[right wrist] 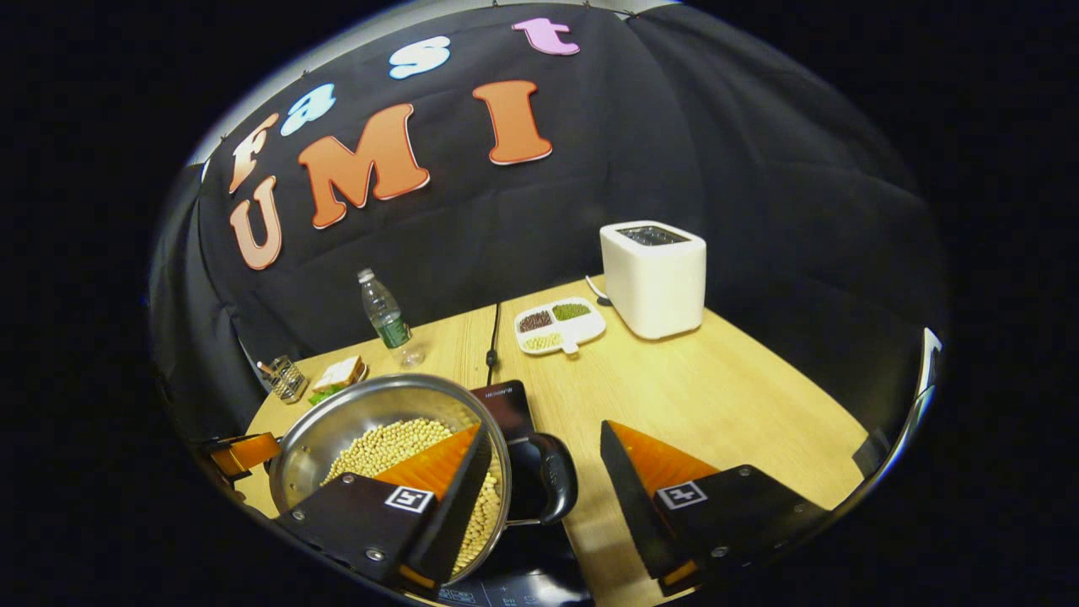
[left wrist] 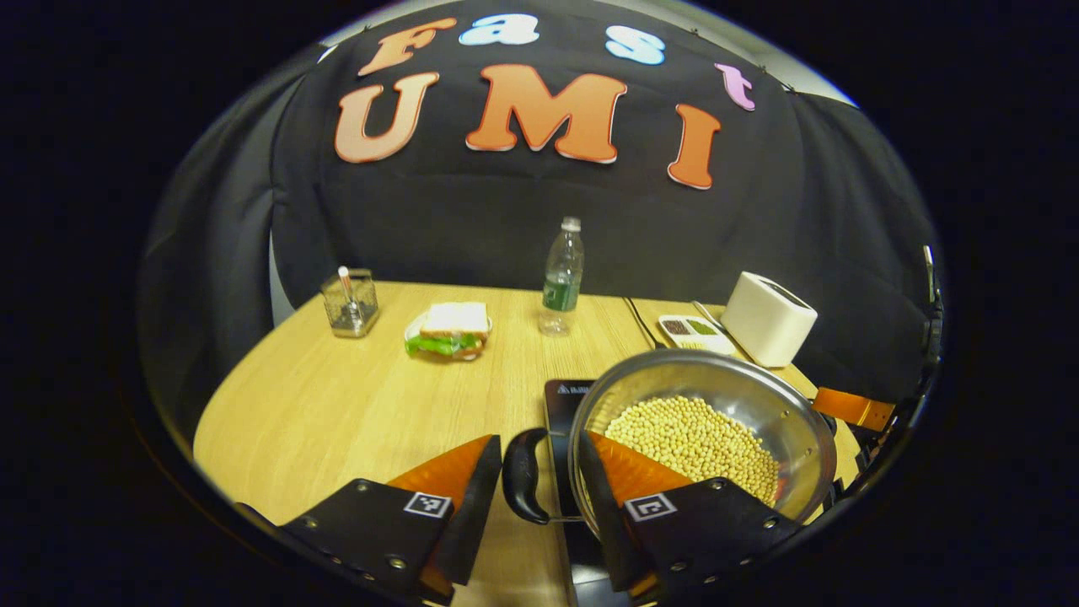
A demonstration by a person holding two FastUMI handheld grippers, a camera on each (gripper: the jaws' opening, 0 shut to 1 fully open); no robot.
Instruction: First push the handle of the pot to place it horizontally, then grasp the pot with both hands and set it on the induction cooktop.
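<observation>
A steel pot (left wrist: 759, 396) of soybeans (left wrist: 691, 447) sits over the black induction cooktop (left wrist: 560, 400). In the left gripper view my left gripper (left wrist: 541, 445) stands open astride the pot's black loop handle (left wrist: 521, 476), one finger over the rim and the other outside the loop. In the right gripper view my right gripper (right wrist: 545, 432) is open the same way around the opposite handle (right wrist: 556, 485) of the pot (right wrist: 354, 413), with the cooktop (right wrist: 506, 403) beneath. Each view shows the other gripper's finger past the pot's far side (left wrist: 851, 409) (right wrist: 240, 451).
On the wooden table (left wrist: 337, 405) behind stand a water bottle (left wrist: 562, 278), a sandwich (left wrist: 451, 330), a glass holder (left wrist: 350, 302), a white toaster (left wrist: 767, 318) and a divided dish of grains (left wrist: 695, 331). A black cable (left wrist: 641, 320) runs back from the cooktop.
</observation>
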